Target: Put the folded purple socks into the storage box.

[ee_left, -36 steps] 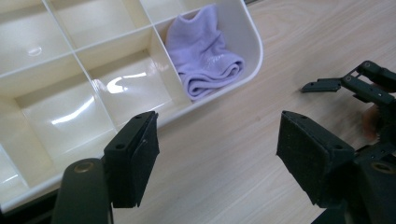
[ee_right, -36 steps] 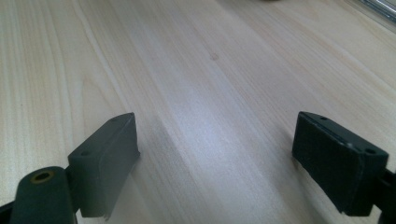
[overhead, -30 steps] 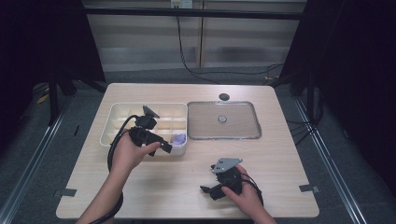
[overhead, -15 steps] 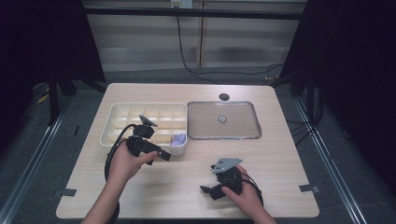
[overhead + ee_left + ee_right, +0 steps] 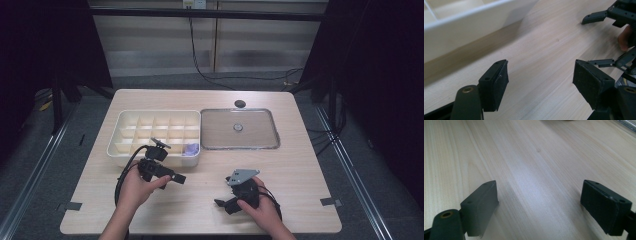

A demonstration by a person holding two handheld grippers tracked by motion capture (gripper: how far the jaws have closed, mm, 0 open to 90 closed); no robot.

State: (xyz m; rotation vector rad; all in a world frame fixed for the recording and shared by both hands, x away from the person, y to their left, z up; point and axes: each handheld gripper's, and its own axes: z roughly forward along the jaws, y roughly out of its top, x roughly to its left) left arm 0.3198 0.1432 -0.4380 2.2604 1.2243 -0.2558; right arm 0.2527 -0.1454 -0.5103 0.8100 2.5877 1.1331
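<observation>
Box (image 5: 155,131), white with many little rooms, sits on the left half of the bench (image 5: 300,165), toward the far edge. A small purple thing (image 5: 191,148) lies in its near right corner room. Just right of the box is a flat metal tray (image 5: 238,129) with a small round bit (image 5: 238,127) in its middle. A dark round spot (image 5: 240,103) is on the bench near the far edge, behind the tray.

Left gripper (image 5: 176,178) is held over the bench just in front of the box's near wall. Its fingers (image 5: 496,85) are wide apart, with only bare wood between them.

Right gripper (image 5: 222,204) sits low near the near edge, right of the middle. Its fingers (image 5: 480,206) are wide apart too, holding nothing.
</observation>
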